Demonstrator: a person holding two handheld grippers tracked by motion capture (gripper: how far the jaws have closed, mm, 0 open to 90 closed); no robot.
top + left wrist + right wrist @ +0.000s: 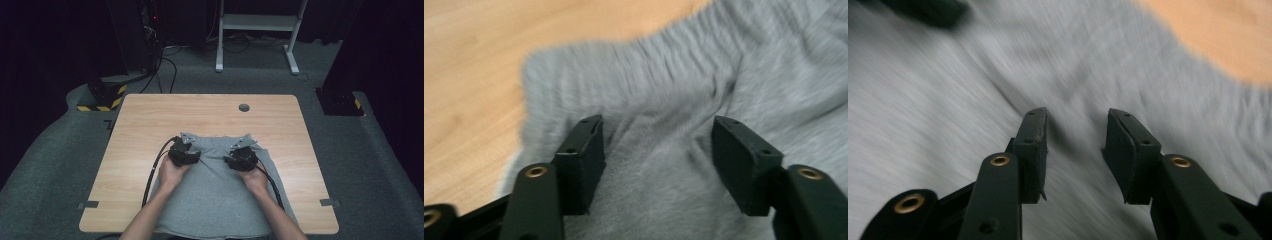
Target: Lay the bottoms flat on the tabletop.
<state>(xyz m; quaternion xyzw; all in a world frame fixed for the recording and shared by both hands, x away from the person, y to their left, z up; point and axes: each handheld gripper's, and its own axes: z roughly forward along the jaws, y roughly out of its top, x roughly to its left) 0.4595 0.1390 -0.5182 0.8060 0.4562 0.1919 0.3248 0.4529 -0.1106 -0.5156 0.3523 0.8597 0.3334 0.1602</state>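
A grey knit garment lies flat on the wooden table, its ribbed band at the far edge and its near part hanging over the front edge. My left gripper rests on the band's left end. Seen from the left gripper view, the left gripper stands open, a soft fold of the ribbed cloth lying between the jaws without being pinched. My right gripper sits on the band's right part. The right gripper is open too, over blurred grey cloth.
A round grey grommet sits in the far tabletop. Tape marks lie near the front corners. Beyond the table stand a white desk frame, a yellow-and-black striped base with cables, and a black base.
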